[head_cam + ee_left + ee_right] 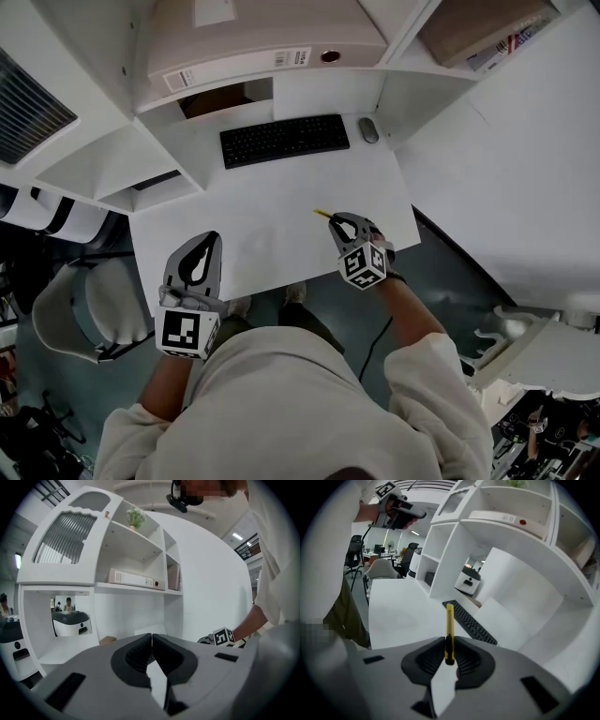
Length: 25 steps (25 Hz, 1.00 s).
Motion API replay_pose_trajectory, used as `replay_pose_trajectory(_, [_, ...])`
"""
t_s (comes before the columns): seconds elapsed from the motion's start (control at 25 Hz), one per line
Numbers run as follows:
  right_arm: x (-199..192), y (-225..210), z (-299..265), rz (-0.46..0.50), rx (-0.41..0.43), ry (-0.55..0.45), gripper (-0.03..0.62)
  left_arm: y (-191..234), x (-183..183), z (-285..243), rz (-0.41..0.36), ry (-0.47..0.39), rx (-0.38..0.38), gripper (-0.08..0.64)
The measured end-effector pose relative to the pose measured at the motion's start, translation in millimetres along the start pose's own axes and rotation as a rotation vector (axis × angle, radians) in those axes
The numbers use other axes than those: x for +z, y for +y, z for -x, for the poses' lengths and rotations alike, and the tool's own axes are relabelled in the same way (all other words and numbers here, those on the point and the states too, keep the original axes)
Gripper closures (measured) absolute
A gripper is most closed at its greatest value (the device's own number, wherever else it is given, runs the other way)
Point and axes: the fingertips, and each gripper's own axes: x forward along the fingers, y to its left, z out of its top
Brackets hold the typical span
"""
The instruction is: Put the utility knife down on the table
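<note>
A slim yellow utility knife [449, 629] is clamped between the jaws of my right gripper [449, 654], its far end sticking out ahead over the white table [398, 616]. In the head view the right gripper [347, 225] is over the table's near right part, with the knife's yellow tip [322, 214] poking out toward the left. My left gripper [199, 255] hovers at the table's near left edge, jaws shut with nothing between them; in its own view the left gripper [152, 643] points level toward the shelves.
A black keyboard [284, 140] and a grey mouse [368, 129] lie at the back of the table. White shelving [262, 47] with a binder rises behind. A grey chair [80, 309] stands to the left, below the table edge.
</note>
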Motion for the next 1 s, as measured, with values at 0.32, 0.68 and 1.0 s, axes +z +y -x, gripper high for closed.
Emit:
replay_pose_trajectory(0.32, [-29.8, 28.5, -51.6, 0.141, 0.187, 0.083, 0.528, 11.9, -12.4, 7.4, 0.017, 0.031, 0.079, 0.554])
replay_pose_trajectory(0.68, [-62.3, 62.3, -94.3, 0.293, 0.366, 0.166, 0.528, 20.8, -29.8, 13.5, 0.04, 0.079, 0.15, 0.554])
replay_pose_trajectory(1.0, [-80.2, 81.4, -117.6, 0.393, 0.489, 0.211, 0.528, 23.5, -41.0, 23.6, 0.065, 0.12, 0.216, 0.554])
